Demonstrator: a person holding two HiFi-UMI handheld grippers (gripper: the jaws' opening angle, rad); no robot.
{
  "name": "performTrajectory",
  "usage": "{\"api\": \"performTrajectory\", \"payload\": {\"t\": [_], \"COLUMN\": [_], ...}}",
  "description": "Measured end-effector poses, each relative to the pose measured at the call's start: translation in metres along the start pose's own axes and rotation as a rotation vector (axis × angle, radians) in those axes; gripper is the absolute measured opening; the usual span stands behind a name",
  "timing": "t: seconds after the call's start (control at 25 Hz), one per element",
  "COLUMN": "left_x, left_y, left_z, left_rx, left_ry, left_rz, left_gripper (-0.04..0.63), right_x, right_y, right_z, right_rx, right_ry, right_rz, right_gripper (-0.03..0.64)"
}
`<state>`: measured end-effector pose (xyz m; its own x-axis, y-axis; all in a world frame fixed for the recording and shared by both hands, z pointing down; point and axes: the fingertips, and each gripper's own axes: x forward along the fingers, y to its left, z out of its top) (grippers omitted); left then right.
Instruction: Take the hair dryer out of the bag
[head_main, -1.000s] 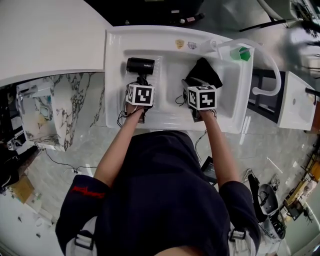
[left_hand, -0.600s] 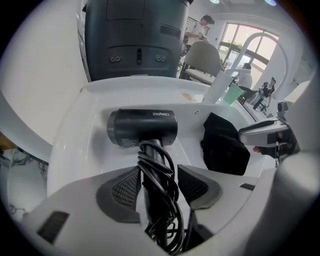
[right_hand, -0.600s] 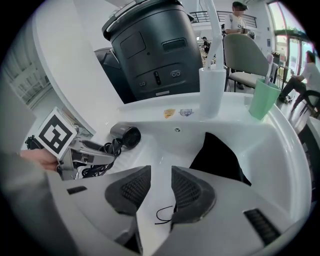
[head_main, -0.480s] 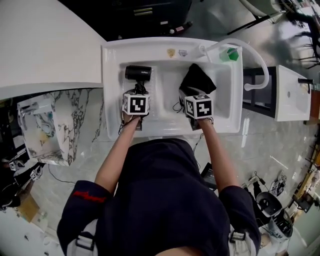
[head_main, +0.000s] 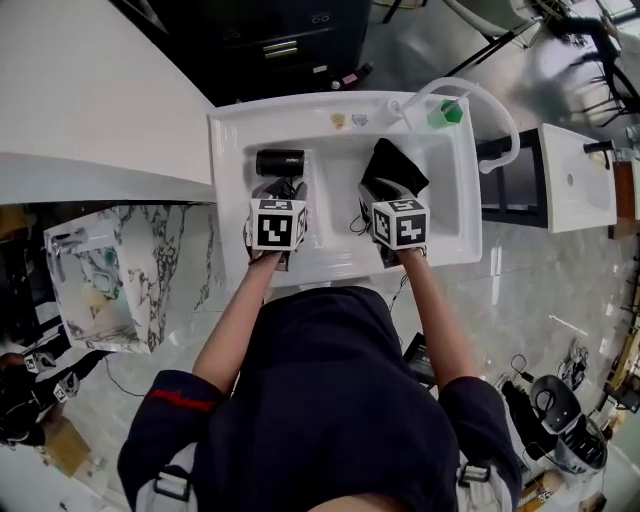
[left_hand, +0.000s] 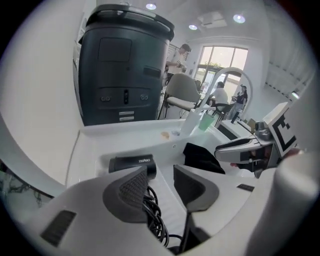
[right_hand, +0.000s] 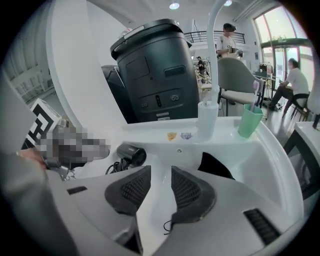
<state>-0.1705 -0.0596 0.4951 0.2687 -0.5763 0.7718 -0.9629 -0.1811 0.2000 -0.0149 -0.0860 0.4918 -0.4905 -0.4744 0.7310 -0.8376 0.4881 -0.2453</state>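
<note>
The black hair dryer (head_main: 280, 162) lies on its side in the left part of the white basin (head_main: 330, 260), out of the bag, with its coiled cord (left_hand: 152, 217) trailing toward me. My left gripper (head_main: 285, 190) hovers just above and short of it. Its jaws are closing with a clear gap (left_hand: 161, 177); only the cord lying below shows through, and nothing is pressed. The black bag (head_main: 393, 168) lies crumpled at the right. Above its near edge, my right gripper (head_main: 385, 192) keeps its pads slightly apart (right_hand: 161, 185), holding nothing.
A green cup (head_main: 443, 113) and an arched white faucet (head_main: 480, 95) stand at the basin's far right corner. A tall black bin (left_hand: 125, 65) rises behind the basin. People sit at chairs far beyond. A white counter (head_main: 90, 90) runs to the left.
Both grippers have lifted up from the basin, the left one more and tilting. The dryer and the bag stay where they lay.
</note>
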Motion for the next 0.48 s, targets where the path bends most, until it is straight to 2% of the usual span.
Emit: {"api": "performTrajectory", "payload": {"t": [0.12, 0.32, 0.48], "left_x": [-0.014, -0.028, -0.036], "left_y": [-0.004, -0.006, -0.015], "left_z": [0.016, 0.034, 0.042], "left_rx": [0.055, 0.1, 0.136], "left_ry": [-0.068, -0.131, -0.155], "left_rz": [-0.009, -0.036, -0.091], "left_gripper": [0.087, 0.054, 0.035], "right_x": [-0.014, -0.039, -0.054], "right_y": [0.006, 0.014, 0.016], "right_z": [0.016, 0.035, 0.042], "right_rx": [-0.006, -0.036, -0.025], "right_ry": [-0.065, -0.151, -0.195], "right_rz": [-0.017, -0.057, -0.098], "right_gripper": [0.123, 0.091, 0.08]}}
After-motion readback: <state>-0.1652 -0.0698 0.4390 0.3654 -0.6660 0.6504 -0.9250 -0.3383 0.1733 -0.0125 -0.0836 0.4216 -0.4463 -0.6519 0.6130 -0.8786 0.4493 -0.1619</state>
